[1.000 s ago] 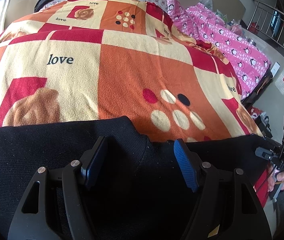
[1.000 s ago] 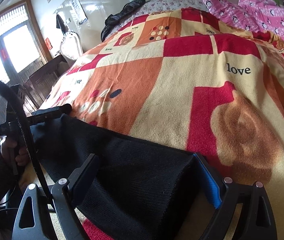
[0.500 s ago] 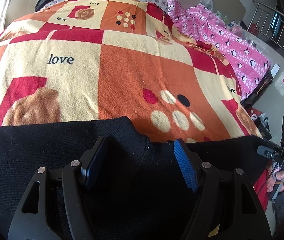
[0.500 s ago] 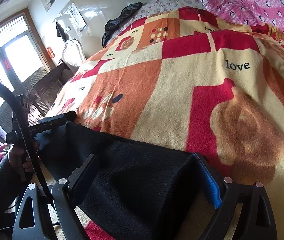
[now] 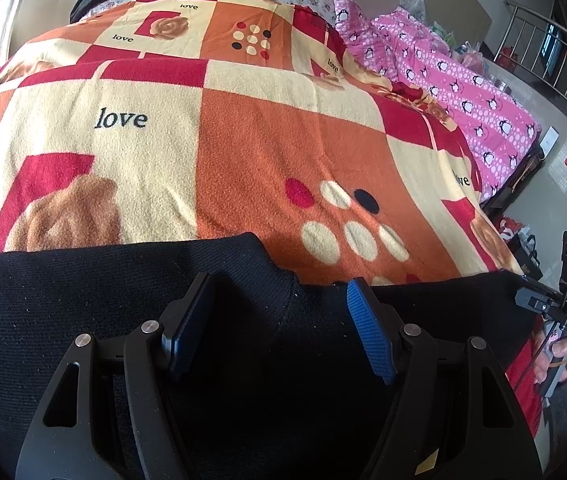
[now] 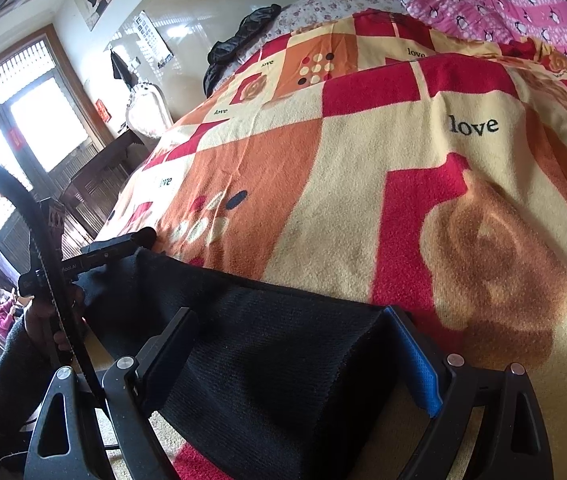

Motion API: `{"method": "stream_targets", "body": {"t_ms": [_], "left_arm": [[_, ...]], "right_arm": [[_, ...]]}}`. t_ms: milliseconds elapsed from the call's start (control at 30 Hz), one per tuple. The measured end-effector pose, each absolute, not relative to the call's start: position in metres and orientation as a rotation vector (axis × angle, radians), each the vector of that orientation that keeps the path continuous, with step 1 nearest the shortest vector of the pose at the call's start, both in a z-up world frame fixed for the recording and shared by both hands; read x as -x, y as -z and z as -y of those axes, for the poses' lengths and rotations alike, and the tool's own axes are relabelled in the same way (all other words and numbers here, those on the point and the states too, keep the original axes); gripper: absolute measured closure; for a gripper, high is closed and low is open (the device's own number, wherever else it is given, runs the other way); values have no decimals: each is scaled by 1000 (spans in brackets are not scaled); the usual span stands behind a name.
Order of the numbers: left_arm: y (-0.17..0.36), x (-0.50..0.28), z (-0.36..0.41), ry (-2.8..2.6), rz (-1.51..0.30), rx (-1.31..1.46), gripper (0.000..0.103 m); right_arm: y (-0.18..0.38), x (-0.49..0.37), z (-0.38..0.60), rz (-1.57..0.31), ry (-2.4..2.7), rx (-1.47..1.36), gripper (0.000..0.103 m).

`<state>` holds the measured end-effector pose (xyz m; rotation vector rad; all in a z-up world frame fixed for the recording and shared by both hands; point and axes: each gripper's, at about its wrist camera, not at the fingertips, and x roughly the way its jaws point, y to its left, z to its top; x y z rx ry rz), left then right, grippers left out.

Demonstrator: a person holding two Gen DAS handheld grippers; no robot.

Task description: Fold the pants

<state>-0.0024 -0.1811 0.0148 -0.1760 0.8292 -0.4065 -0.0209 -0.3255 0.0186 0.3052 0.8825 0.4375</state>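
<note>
Bed blanket [image 5: 267, 140] patchwork orange-red; black pants [image 5: 83, 300] along near edge; left tongs [image 5: 279, 320], right tongs [image 6: 295, 344] spread wide, gripping nothing.

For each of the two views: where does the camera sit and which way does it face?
Left wrist: behind the left claw, facing up the bed across black pants; the right hand shows at far right.
Right wrist: behind the right claw, facing over the pants' end toward the window; the left hand shows at left.
Shared: pants, patterned blanket.
</note>
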Motion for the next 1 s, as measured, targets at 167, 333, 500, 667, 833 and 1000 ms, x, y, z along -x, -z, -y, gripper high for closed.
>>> {"method": "stream_targets", "body": {"t_ms": [167,333,500,667,833,1000], "left_arm": [[-15,2,181,407,-829,177,34],[-15,2,181,406,-829,174,34],[-15,2,181,405,-830,174,34],[-15,2,180,405,-830,174,34],[-15,2,181,403,-830,171,34],[-15,1,182,399,-832,162,34]], "right_arm": [[-18,19,328,-887,-445,-324,11],[-18,18,330,-889,-449,-334,11],[-18,18,329,-891,-447,-331,11],[-18,18,329,-892,-447,-330,11],[-18,20,329,-875,-449,-331,11],[-17,21,331,-874,-453,-338,11]]}}
